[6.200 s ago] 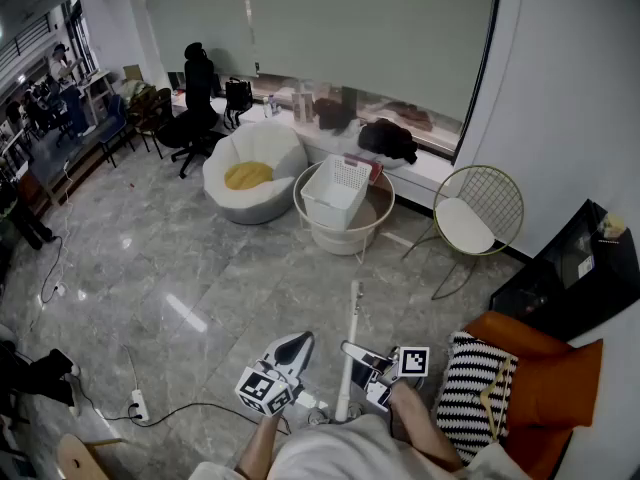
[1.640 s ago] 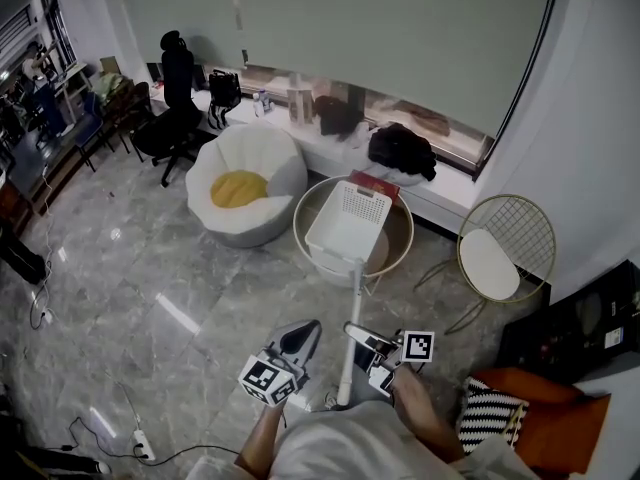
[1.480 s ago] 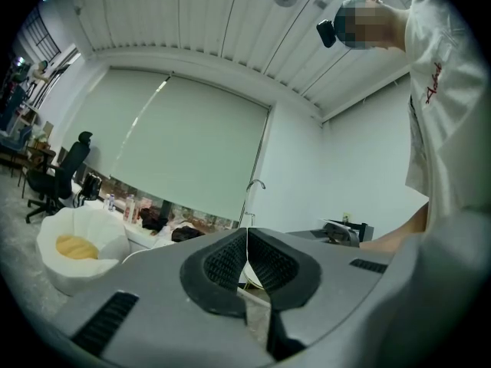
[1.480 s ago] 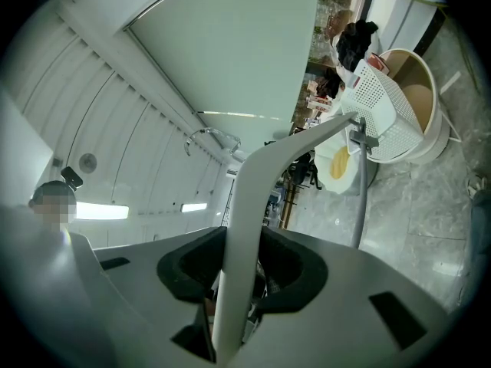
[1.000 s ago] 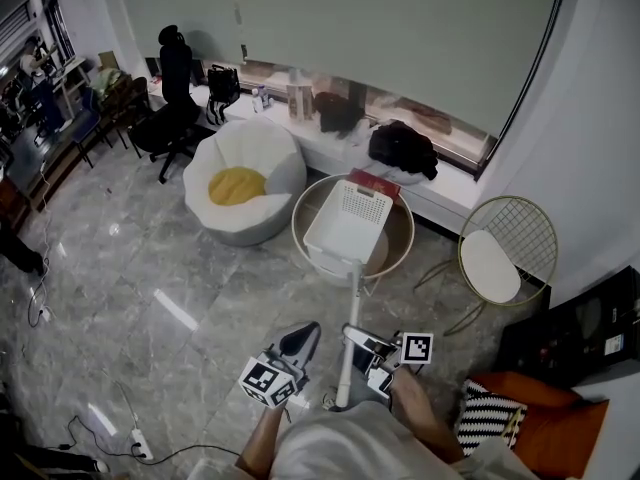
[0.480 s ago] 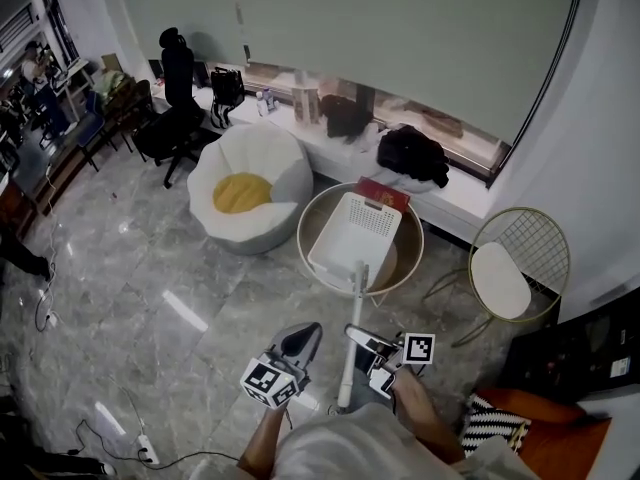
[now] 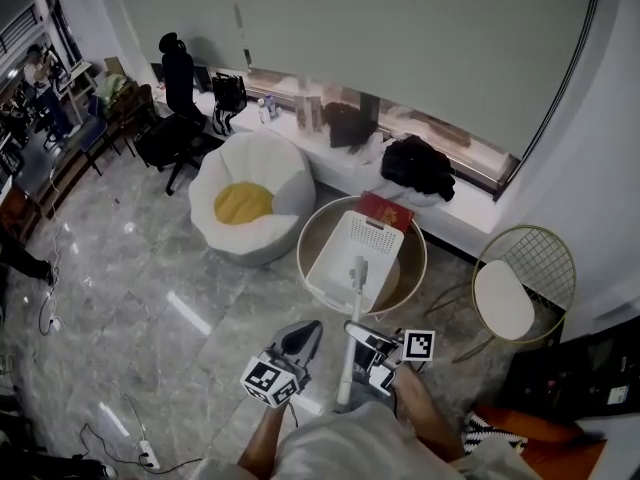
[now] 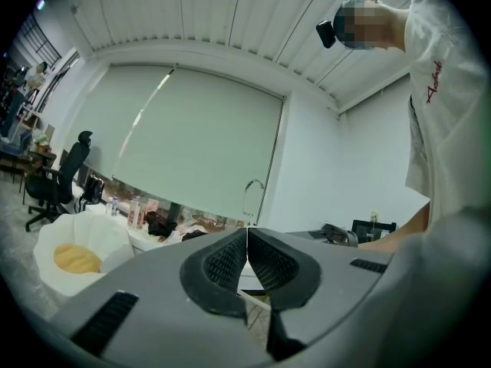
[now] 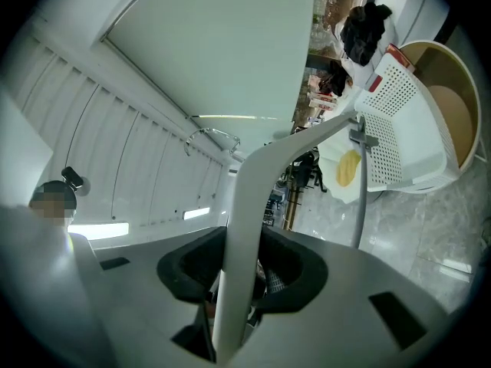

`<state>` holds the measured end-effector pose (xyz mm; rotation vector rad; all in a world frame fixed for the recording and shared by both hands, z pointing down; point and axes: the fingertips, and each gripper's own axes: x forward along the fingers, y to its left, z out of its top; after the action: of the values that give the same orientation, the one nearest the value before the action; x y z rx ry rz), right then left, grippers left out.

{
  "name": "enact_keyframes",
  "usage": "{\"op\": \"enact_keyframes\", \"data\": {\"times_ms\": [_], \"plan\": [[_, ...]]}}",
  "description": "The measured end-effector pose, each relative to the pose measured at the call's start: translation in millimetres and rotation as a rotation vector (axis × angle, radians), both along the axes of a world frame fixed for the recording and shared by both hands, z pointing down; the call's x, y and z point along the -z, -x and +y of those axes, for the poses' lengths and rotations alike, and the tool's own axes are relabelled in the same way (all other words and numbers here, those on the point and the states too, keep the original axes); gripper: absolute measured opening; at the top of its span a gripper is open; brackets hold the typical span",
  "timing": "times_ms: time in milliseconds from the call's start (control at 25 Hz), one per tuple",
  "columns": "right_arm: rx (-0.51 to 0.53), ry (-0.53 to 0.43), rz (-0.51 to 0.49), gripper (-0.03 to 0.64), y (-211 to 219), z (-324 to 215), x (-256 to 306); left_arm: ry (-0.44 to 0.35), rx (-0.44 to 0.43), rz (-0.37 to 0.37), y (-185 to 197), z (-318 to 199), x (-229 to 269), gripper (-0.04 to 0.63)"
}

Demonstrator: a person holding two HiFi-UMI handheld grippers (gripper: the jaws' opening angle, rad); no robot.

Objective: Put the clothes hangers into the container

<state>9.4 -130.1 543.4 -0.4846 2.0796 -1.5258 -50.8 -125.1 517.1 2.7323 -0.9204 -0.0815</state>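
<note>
Nearest: left gripper (image 7: 300,340) fingers together, nothing between them. Right gripper (image 7: 362,344) is just beside it on the right, fingers clamped on a white clothes hanger (image 7: 354,298) that points away toward the far side. In the head view its tip overlaps the near edge of the white perforated basket (image 7: 368,236), which sits on a round bench (image 7: 408,268). Beyond that: white beanbag chair (image 7: 262,158) far left, gold wire chair (image 7: 522,286) right.

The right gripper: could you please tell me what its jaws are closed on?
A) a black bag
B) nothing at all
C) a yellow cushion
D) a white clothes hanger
D: in the right gripper view, the right gripper has both pads pressed on the white clothes hanger, whose arm runs out towards the white basket.
</note>
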Motion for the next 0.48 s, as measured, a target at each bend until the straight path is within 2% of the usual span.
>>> {"op": "enact_keyframes", "data": {"times_ms": [480], "plan": [[0.043,-0.011,0.004,0.147,-41.2,-67.1,8.7,-0.02,0.018,-0.007,-47.9,-71.8,14.6,0.029]]}}
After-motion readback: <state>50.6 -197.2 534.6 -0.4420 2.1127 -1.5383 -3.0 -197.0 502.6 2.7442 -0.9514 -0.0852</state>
